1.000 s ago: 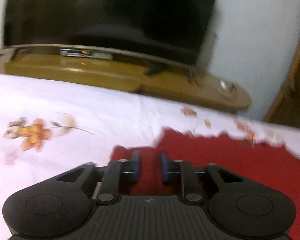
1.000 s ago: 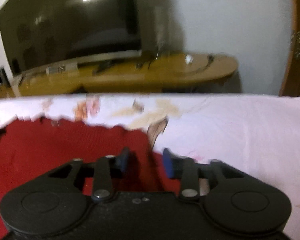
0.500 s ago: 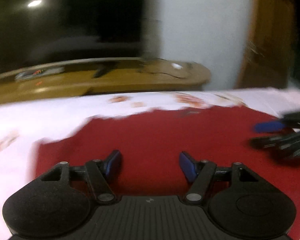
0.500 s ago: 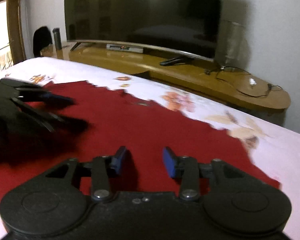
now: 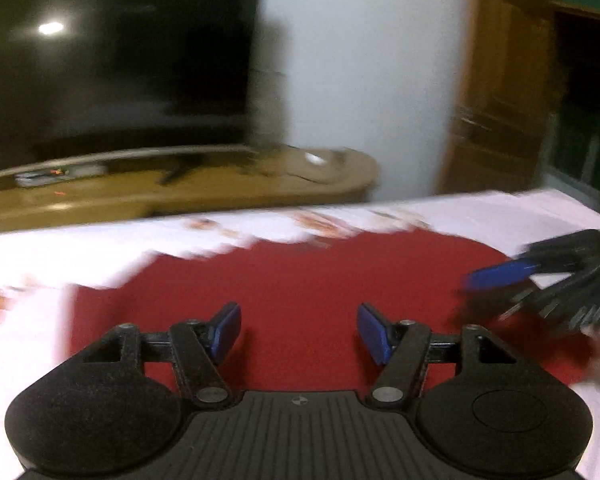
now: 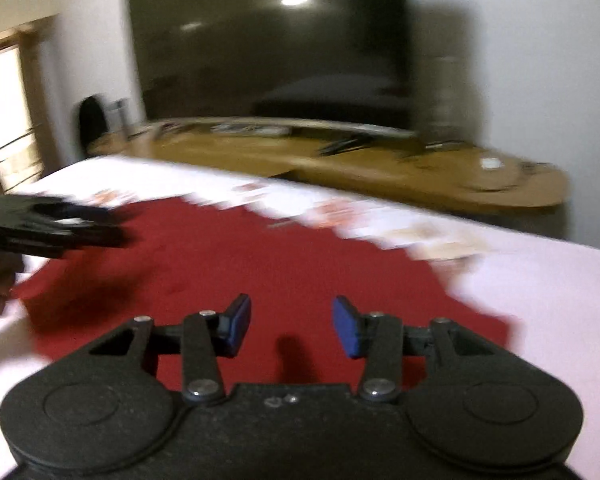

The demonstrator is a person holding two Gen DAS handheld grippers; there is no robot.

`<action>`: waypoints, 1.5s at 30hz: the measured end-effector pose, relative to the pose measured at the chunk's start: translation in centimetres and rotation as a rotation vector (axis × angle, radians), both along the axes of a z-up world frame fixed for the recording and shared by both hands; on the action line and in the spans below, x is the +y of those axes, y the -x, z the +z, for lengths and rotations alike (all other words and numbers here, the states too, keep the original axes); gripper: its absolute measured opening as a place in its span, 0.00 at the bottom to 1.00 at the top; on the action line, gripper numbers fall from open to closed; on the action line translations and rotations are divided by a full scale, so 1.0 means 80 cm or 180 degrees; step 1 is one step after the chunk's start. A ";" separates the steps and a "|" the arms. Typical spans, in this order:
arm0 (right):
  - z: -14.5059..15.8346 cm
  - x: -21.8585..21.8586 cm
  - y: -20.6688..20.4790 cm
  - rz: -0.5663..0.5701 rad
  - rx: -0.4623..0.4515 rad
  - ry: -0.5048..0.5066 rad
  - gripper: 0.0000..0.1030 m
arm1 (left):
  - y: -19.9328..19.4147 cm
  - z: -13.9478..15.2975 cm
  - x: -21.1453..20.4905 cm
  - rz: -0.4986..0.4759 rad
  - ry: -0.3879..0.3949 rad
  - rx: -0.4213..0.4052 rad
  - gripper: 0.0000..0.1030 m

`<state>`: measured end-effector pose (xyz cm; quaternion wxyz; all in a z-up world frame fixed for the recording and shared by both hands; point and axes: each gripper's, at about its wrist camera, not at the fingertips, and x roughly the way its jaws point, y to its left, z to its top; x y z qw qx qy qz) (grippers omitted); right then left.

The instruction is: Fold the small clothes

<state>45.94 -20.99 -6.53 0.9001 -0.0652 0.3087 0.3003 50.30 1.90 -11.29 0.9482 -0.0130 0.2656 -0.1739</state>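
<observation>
A red garment (image 5: 300, 276) lies flat on the white flowered bed sheet (image 5: 60, 256); it also shows in the right wrist view (image 6: 260, 256). My left gripper (image 5: 299, 333) is open and empty, just above the garment's near left part. My right gripper (image 6: 292, 325) is open and empty above the garment's near right part. Each gripper shows blurred in the other's view, the right one (image 5: 548, 280) at the right edge and the left one (image 6: 48, 226) at the left edge. Both views are motion-blurred.
A long wooden TV stand (image 5: 180, 196) with a large dark television (image 5: 112, 60) runs behind the bed. A wooden door (image 5: 500, 92) stands at the right. A white wall (image 5: 360, 60) is between them.
Both grippers have opened and let go of the red garment, which now lies flat. Both have swung toward the garment's middle, so each sees the other.
</observation>
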 end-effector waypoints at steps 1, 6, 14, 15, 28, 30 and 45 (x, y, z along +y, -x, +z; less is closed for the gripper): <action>-0.006 0.017 0.006 0.0115 0.0045 0.0032 0.44 | 0.001 -0.006 -0.011 -0.0093 -0.0031 0.0061 0.62; -0.036 0.050 0.032 0.0366 -0.0052 0.0584 0.45 | 0.021 -0.031 0.011 -0.0090 -0.0235 0.0146 0.62; -0.030 -0.067 0.043 -0.0173 0.0022 0.0615 0.44 | 0.058 -0.031 0.088 0.0369 -0.0225 0.0257 0.62; -0.025 -0.066 0.045 -0.0233 0.0052 0.0560 0.43 | 0.063 -0.026 0.085 0.0394 -0.0132 0.0219 0.62; -0.035 0.035 0.100 -0.0172 -0.0005 0.0727 0.44 | 0.093 -0.044 0.008 0.0863 -0.0384 0.0220 0.63; -0.032 -0.003 0.102 -0.0350 0.0059 0.0598 0.44 | 0.103 -0.045 0.039 0.1029 -0.0267 0.0275 0.62; 0.011 -0.046 0.139 -0.0872 -0.0014 0.0302 0.44 | 0.163 -0.037 0.110 0.1644 0.0945 0.0621 0.64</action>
